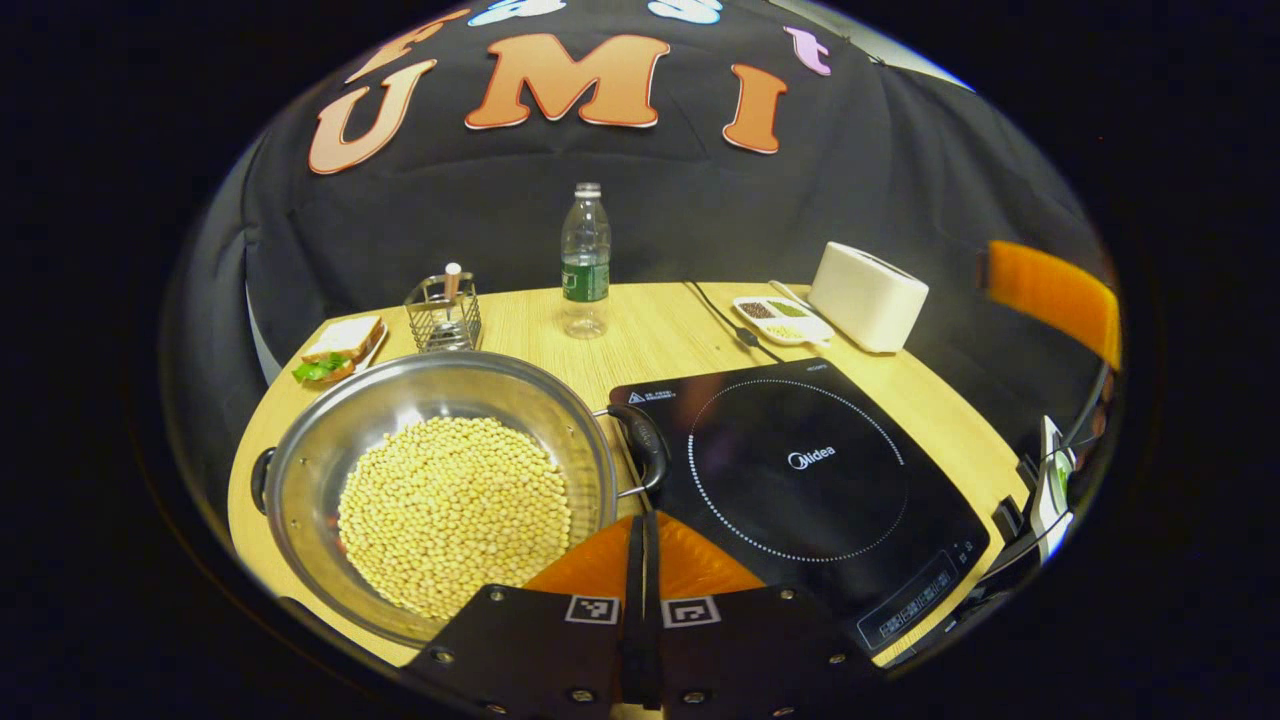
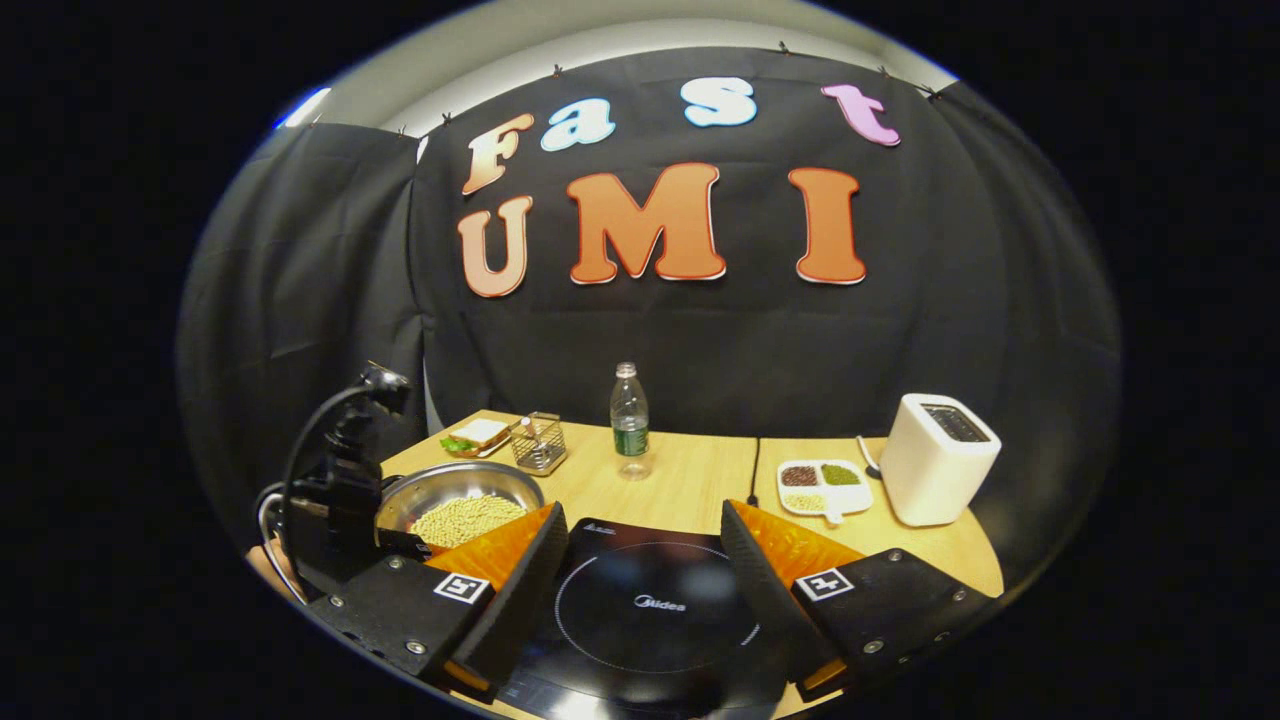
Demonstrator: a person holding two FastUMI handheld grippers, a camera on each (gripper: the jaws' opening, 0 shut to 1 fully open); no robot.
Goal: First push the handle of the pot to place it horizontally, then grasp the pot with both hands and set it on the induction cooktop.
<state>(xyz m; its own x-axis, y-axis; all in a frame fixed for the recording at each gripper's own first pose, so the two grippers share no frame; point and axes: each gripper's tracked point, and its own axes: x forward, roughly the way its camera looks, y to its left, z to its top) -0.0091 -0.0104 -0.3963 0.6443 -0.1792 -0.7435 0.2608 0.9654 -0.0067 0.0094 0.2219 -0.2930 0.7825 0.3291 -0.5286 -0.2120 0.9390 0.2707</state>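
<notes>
Left gripper: jaws closed flat against each other, nothing between them, tips just short of the pot's near handle and apparently not touching it. Right gripper: jaws spread wide, holding nothing, hovering over the induction cooktop, whose ring sits in the gap between the jaws. In the right gripper view the left gripper shows further off to the left, in front of the pot, with a cable looping up from it. Pot: steel, wide and shallow, sitting on the counter ahead-left of the left gripper, roughly half full of pale round beans. One dark handle points toward the cooktop and overhangs its left edge; a second handle is on the opposite rim. Pot itself is still beside the cooktop, just touching or nearly so, not on the cooking ring. Cooktop is ahead-right of the left gripper, surface bare. Beyond the pot: wire basket, plate with a sandwich. Straight ahead, a water bottle upright. Far right: divided dish of grains and a white toaster, with a black cord running across the counter toward the cooktop.
</notes>
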